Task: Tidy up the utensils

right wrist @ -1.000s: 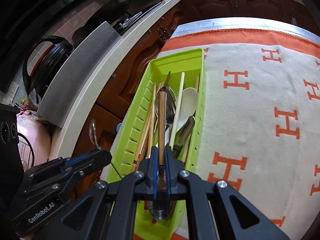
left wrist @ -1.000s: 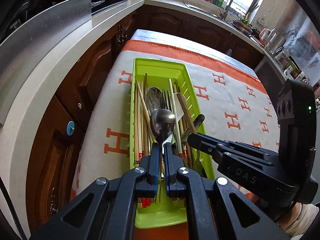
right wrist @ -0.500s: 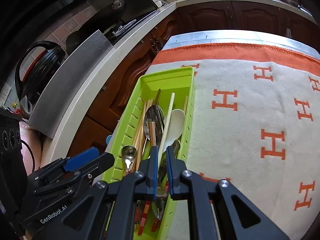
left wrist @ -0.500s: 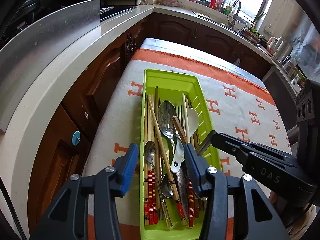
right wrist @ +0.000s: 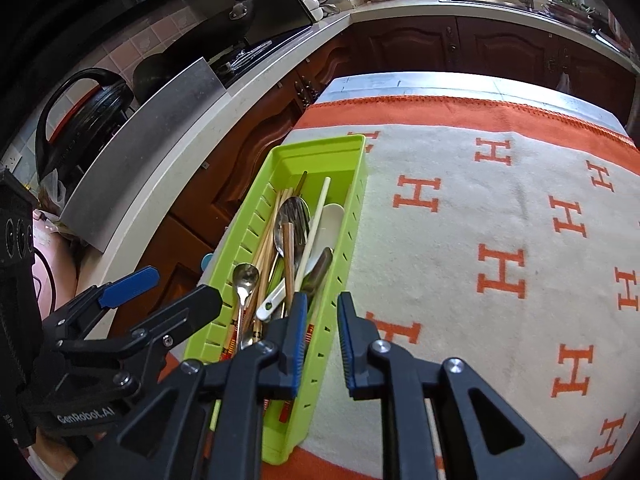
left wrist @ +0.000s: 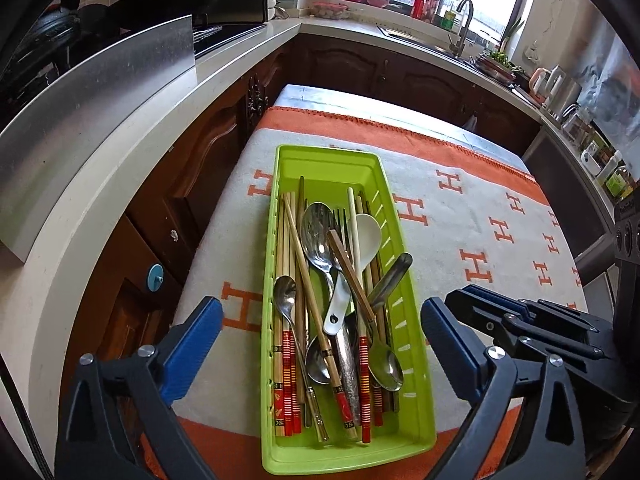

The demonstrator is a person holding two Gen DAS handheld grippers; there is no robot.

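**A:** Left wrist view first: your left gripper (left wrist: 320, 320) hangs over the near half of the green tray (left wrist: 416, 360), its jaws just swung wide apart with nothing between them. The small steel spoon (left wrist: 285, 292) lies inside the tray, against its left wall.

**B:** And your right gripper (right wrist: 322, 328)?

**A:** Its jaws have just been opening too, and now stand a little apart and empty, above the tray's right wall near the close end. The wooden-handled utensil (left wrist: 350, 274) rests across the pile in the tray.

**B:** So how far along are you?

**A:** By my reading, close to done. Every utensil in sight is already in the tray, and none lies on the patterned cloth (left wrist: 480, 216) around it. What may remain is tidying.

**B:** What does the pile look like?

**A:** Chopsticks (left wrist: 286, 264) run lengthwise along the tray's left side, red-banded ends toward you. A large steel spoon (left wrist: 318, 236) and a white ceramic spoon (left wrist: 366, 236) sit mid-tray, with others crossed over them, loosely heaped rather than sorted.
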